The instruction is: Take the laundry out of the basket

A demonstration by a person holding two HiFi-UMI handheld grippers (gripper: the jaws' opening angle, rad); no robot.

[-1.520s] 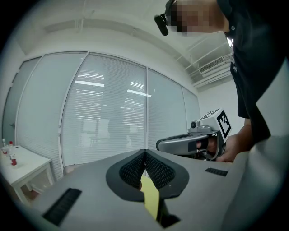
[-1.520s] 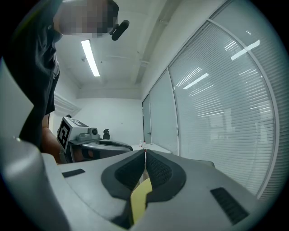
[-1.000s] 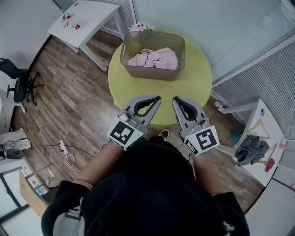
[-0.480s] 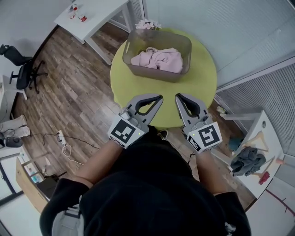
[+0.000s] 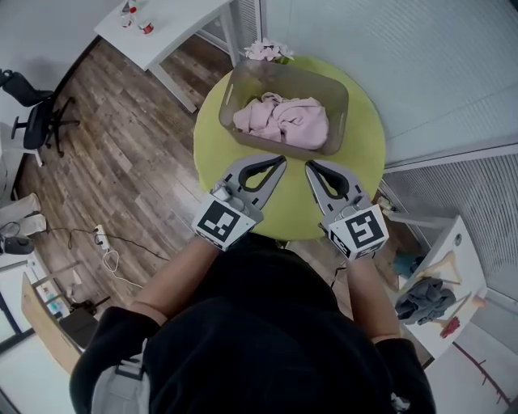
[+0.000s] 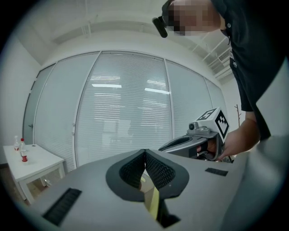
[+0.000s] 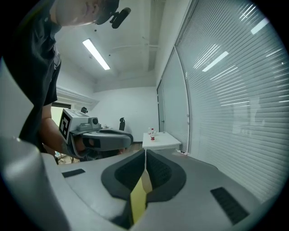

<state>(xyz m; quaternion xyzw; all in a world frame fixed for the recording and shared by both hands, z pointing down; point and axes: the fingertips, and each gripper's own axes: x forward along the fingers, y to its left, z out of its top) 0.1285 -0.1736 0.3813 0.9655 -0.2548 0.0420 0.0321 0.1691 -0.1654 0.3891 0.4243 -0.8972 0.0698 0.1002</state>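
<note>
A translucent grey-brown basket point(image 5: 240, 93) stands on the far half of a round yellow-green table point(image 5: 212, 154). Crumpled pink laundry point(image 5: 283, 120) lies inside it. My left gripper point(image 5: 280, 162) and right gripper point(image 5: 311, 166) hover side by side over the table, their tips just short of the basket's near wall. Both are shut with nothing between the jaws. In the left gripper view the closed jaws point(image 6: 145, 151) point over the table, with the right gripper point(image 6: 194, 143) beside them. The right gripper view shows its shut jaws point(image 7: 145, 151) and the left gripper point(image 7: 97, 138).
A pink flower bunch point(image 5: 265, 50) sits behind the basket. A white side table point(image 5: 174, 20) with small bottles stands at the far left, an office chair point(image 5: 36, 121) further left. At the right is a white stand with dark clothes point(image 5: 422, 297). Blinds cover the glass wall behind.
Both grippers have moved forward over the table toward the basket, staying shut. The basket now lies closer in the head view.
</note>
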